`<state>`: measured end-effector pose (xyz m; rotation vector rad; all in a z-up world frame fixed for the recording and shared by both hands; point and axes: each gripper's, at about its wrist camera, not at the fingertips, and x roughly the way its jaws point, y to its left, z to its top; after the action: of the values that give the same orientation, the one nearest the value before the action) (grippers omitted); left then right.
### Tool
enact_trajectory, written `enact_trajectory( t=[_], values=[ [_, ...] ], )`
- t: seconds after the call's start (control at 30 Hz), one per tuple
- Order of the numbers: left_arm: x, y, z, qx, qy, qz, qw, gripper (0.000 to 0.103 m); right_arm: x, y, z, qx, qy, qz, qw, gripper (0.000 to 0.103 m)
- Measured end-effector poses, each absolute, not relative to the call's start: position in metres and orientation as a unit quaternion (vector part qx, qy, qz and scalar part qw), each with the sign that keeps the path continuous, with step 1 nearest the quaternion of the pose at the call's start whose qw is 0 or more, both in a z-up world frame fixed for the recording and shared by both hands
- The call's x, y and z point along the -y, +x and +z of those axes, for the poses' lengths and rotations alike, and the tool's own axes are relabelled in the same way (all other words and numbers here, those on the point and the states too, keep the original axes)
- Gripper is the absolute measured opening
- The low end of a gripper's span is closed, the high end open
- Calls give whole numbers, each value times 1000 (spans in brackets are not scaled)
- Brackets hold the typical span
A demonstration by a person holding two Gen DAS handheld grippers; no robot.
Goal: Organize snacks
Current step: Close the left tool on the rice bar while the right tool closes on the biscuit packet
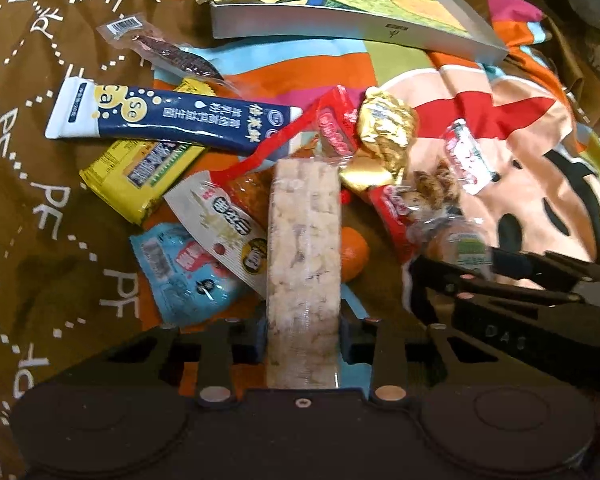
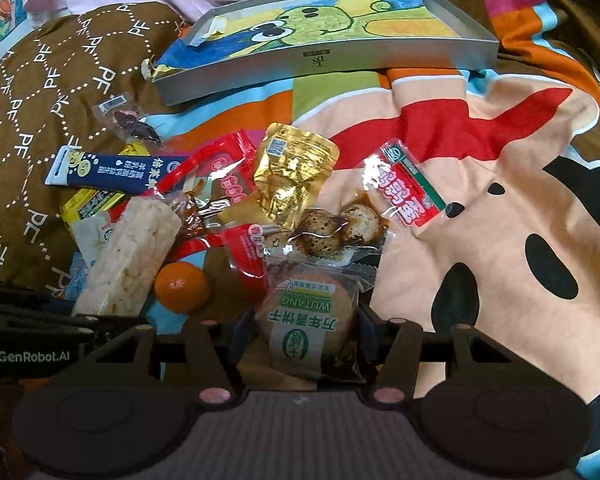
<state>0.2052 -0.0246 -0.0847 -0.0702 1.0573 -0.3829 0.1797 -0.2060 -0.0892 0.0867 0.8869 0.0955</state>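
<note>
My left gripper (image 1: 303,336) is shut on a long pale puffed-rice bar (image 1: 303,248), which also shows in the right wrist view (image 2: 128,258). My right gripper (image 2: 306,330) is shut on a clear-wrapped round biscuit with a green label (image 2: 308,320), also seen in the left wrist view (image 1: 458,246). Both are held just above a pile of snacks on a bedspread. A shallow grey box with a cartoon lining (image 2: 328,36) lies behind the pile and holds no snacks.
The pile holds a small orange (image 2: 182,286), a gold packet (image 2: 292,172), a packet of quail eggs (image 2: 404,188), red packets (image 2: 224,176), a navy tube (image 1: 168,118), a yellow packet (image 1: 140,176) and a blue packet (image 1: 188,270). A dried-meat pack (image 1: 160,46) lies apart.
</note>
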Motion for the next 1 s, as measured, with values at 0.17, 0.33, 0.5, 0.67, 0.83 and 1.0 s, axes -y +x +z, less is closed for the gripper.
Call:
enact_trajectory(
  t=[0.17,0.33,0.5,0.67,0.83,1.0],
  values=[
    [26,198,-80,-501,-54,-206,839,35,200,174,-85,-420,22,56,905,58],
    [27,189,-73,-489,-57,-216,844,34,192,164,-79,-401,-15,68,914,57],
    [25,186,-68,-473,-57,-212,853,34,188,156,-69,-368,-51,62,926,57],
    [20,184,-60,-453,-63,-205,865,34,190,149,-60,-338,-70,52,937,57],
    [18,186,-51,-428,-61,-189,882,34,197,150,-56,-332,-52,47,941,57],
    [16,196,-44,-400,-59,-165,900,34,203,152,-49,-310,-33,39,949,57]
  ],
)
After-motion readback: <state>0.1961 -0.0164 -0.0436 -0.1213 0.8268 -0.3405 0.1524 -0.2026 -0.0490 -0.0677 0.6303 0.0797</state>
